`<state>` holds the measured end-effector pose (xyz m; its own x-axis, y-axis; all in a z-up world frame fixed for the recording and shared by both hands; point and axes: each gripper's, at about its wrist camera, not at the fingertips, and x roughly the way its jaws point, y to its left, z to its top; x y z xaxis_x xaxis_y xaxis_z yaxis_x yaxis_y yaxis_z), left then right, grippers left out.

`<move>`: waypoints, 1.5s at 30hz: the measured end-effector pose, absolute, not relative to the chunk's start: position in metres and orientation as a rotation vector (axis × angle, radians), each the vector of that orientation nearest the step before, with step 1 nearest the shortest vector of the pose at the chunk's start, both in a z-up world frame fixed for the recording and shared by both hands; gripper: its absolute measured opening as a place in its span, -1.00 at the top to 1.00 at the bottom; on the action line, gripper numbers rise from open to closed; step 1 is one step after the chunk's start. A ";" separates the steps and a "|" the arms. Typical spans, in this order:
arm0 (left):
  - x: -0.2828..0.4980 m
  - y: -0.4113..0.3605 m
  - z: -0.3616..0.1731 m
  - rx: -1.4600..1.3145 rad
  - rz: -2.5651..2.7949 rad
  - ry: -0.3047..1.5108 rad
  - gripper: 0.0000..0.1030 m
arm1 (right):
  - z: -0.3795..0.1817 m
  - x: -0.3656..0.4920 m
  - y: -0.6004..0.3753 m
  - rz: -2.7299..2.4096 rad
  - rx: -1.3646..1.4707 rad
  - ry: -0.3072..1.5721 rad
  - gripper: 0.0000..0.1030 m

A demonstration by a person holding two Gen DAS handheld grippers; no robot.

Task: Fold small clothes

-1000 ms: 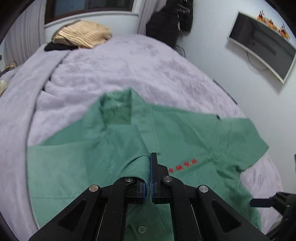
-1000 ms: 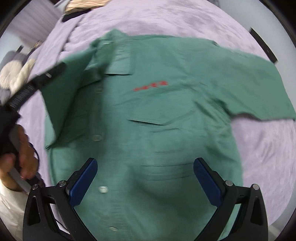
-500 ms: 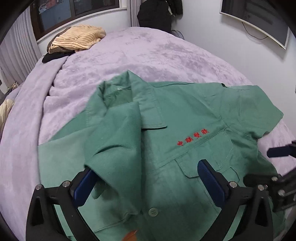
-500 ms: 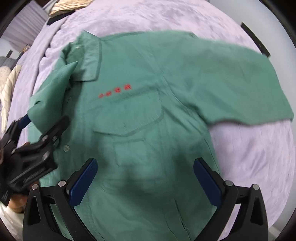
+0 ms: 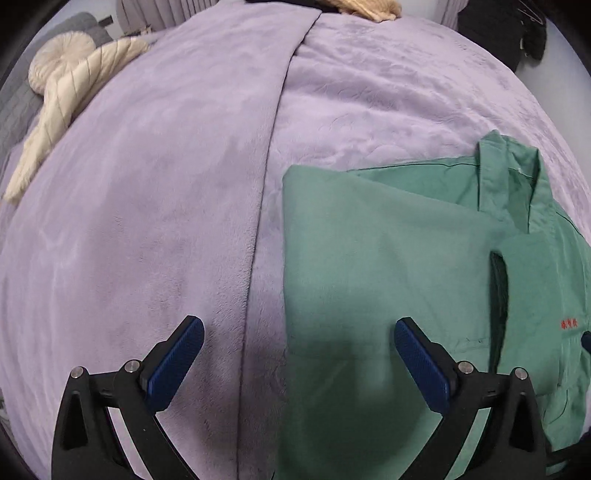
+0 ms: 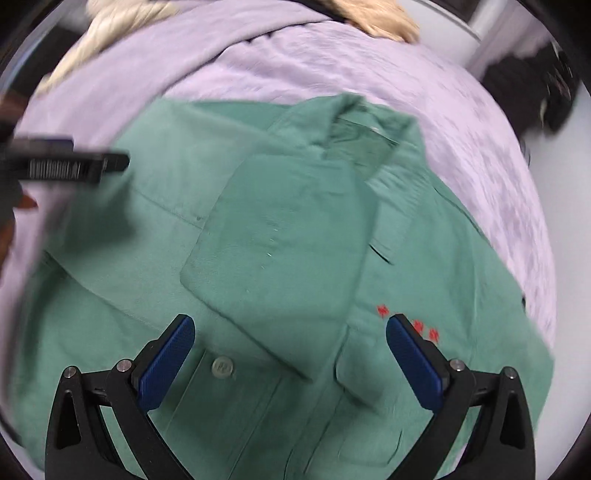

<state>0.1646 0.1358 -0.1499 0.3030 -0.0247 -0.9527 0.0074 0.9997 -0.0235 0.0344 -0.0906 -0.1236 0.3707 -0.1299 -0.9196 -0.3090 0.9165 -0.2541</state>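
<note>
A green short-sleeved shirt (image 6: 280,236) with red embroidered characters (image 6: 417,325) lies on a purple blanket (image 5: 147,184). One sleeve is folded in over the shirt's front. In the left wrist view the shirt (image 5: 388,277) fills the lower right. My left gripper (image 5: 299,350) is open and empty, low over the shirt's left folded edge. My right gripper (image 6: 290,349) is open and empty above the shirt's front, near a button (image 6: 221,367). The left gripper's finger (image 6: 74,164) shows at the left of the right wrist view.
A cream quilted cushion (image 5: 70,85) lies at the far left of the bed. A tan striped garment (image 5: 365,7) lies at the far edge. Dark clothes (image 5: 524,33) hang at the back right by the white wall.
My left gripper has opened, let go of the sleeve and swung left to the shirt's edge. The sleeve now lies folded over the front. My right gripper moved in over the shirt's chest.
</note>
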 end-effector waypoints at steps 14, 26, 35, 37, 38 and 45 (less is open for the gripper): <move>0.174 0.136 -0.170 0.038 -0.061 1.288 -0.80 | -0.119 0.005 -0.280 -0.184 0.706 1.051 0.69; 0.217 0.156 -0.150 -0.031 -0.219 1.362 0.34 | -0.156 -0.024 -0.169 0.313 1.218 1.180 -0.59; 0.212 0.199 -0.119 -0.042 -0.334 1.297 0.92 | -0.206 0.030 -0.040 0.453 1.343 1.279 0.78; 0.218 0.210 -0.126 -0.006 -0.332 1.318 0.92 | -0.200 0.032 -0.025 0.488 1.280 1.288 0.79; 0.218 0.214 -0.133 0.007 -0.327 1.333 0.92 | -0.205 0.031 -0.016 0.481 1.259 1.307 0.79; 0.190 0.222 -0.136 0.038 -0.248 1.310 0.91 | -0.209 0.030 -0.021 0.453 1.092 1.432 0.22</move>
